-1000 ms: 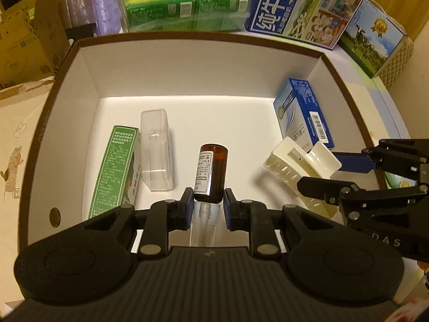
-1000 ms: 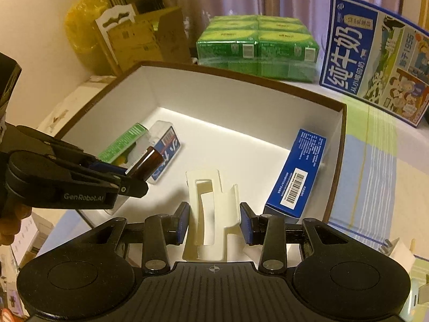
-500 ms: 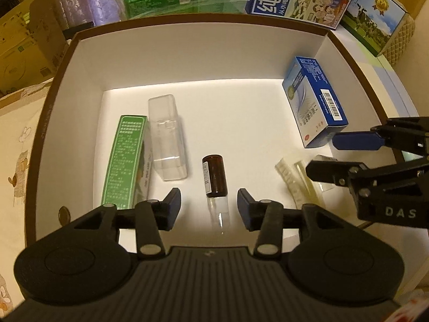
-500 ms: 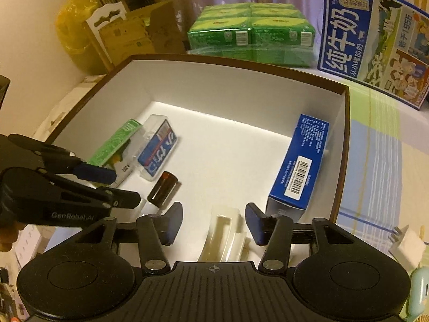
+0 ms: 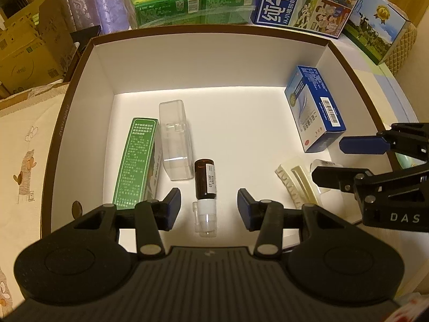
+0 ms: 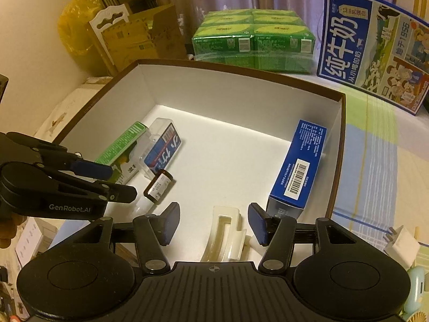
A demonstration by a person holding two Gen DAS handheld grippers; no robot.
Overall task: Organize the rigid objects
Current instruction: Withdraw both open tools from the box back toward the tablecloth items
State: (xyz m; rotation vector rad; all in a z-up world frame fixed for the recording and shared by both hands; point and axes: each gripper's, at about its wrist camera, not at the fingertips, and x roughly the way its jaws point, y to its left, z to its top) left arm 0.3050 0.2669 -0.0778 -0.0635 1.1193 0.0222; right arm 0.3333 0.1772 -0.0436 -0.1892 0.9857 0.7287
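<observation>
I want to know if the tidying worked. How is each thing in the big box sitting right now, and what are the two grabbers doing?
brown bottle: lying flat, clear cap toward the camera.
cream clip: lying on the floor, let go.
green box: lying along the left wall.
clear case: lying beside it.
blue box: leaning on the right wall.
left gripper: open, empty.
right gripper: opening, pads off the clip.

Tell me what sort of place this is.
Probably a lived-in home room: purple curtains behind, stacked cardboard cartons, milk cartons and an embroidered cloth around the brown-rimmed sorting box.
</observation>
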